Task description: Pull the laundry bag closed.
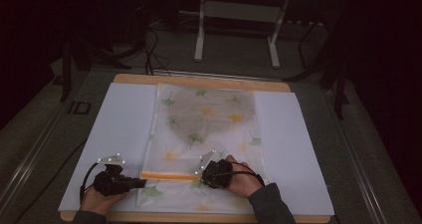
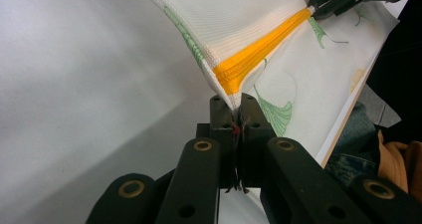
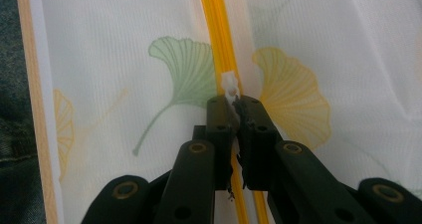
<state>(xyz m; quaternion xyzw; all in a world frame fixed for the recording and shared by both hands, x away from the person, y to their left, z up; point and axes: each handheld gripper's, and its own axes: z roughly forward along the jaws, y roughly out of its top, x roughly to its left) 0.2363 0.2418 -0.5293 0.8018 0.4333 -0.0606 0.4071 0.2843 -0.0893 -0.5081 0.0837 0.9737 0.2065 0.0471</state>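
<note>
A white mesh bag (image 1: 204,129) printed with green and yellow leaves lies flat on the table, an orange zipper (image 1: 169,175) running across its near end. My left gripper (image 1: 143,183) is shut on the bag's left edge at the zipper's end (image 2: 259,52), and the fabric there (image 2: 234,15) is lifted a little. My right gripper (image 1: 198,174) sits at the zipper's other end. Its jaws (image 3: 234,102) are shut on the small white zipper pull (image 3: 230,88), over the orange zipper (image 3: 216,35). The left gripper view shows the right gripper (image 2: 314,9) at its top right.
The bag rests on a white sheet (image 1: 119,134) covering a wooden board (image 1: 199,80). The board's near edge (image 1: 199,218) lies just in front of the person's hands. A white-legged stand (image 1: 239,30) is on the floor beyond the table. Surroundings are dark.
</note>
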